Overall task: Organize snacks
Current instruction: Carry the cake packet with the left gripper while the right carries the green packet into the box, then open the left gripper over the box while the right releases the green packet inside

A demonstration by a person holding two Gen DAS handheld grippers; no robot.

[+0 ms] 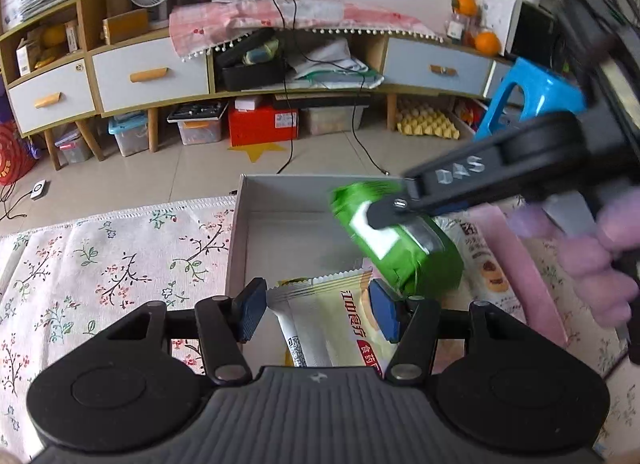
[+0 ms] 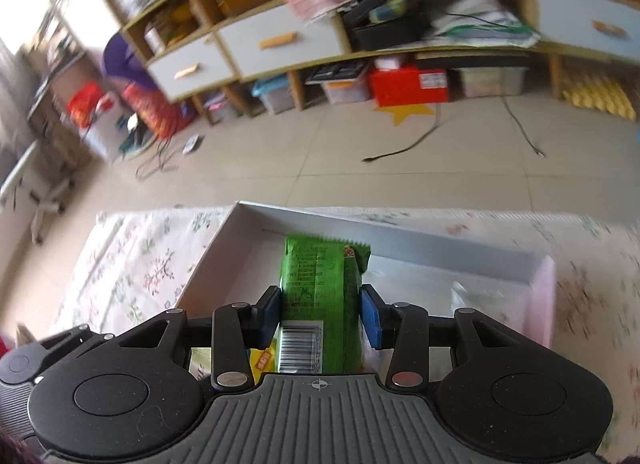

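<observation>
Left wrist view: the surface (image 1: 100, 248) carries a floral cloth, and the open grey box (image 1: 240, 232) stands on it with its near left corner just ahead of my left tongs (image 1: 318, 312). The box interior is largely bare at the far side. My left tongs are clenched on a cream snack packet (image 1: 336, 320), its sealed serrated end pointing forward over the box. To the right, my right tongs (image 1: 394, 205) reach in at an angle from the upper right and hold a green snack packet (image 1: 404, 248) above the box interior. A further white packet (image 1: 484, 264) lies at the box's right side, beside a pink edge.

Right wrist view: my right tongs (image 2: 320, 316) are clenched on the green snack packet (image 2: 320, 284), both blue pads (image 2: 374, 320) pressing its sides, barcode end nearest the camera. The packet hangs over the grey box (image 2: 400, 240).
</observation>
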